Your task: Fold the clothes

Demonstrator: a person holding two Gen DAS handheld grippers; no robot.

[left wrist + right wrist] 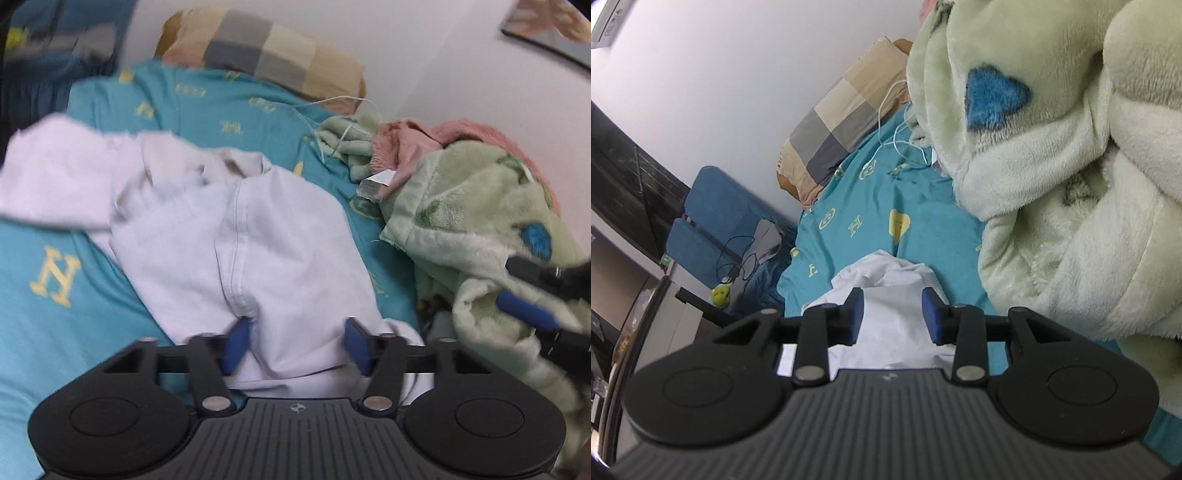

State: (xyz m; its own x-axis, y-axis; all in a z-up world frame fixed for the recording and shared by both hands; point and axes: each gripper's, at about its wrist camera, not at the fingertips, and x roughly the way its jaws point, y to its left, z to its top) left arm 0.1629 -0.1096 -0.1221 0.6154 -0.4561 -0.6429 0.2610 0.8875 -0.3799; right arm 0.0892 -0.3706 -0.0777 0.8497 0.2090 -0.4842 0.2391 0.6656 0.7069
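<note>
A white garment [240, 229] lies crumpled on the teal bed sheet [44, 317], with a seam running toward me and a loose part spread to the left. My left gripper [297, 341] is open right over its near edge, cloth between the blue pads without being pinched. In the right wrist view the same white garment [890, 310] lies under my right gripper [892, 314], which is open above it. The right gripper also shows at the right edge of the left wrist view [535, 314].
A pale green fleece blanket [1052, 184] is heaped at the right, with a pink towel [443, 136] behind it. A checked pillow [258, 51] lies by the wall. A white cable [897, 122] trails on the sheet. A blue chair [716, 221] stands beside the bed.
</note>
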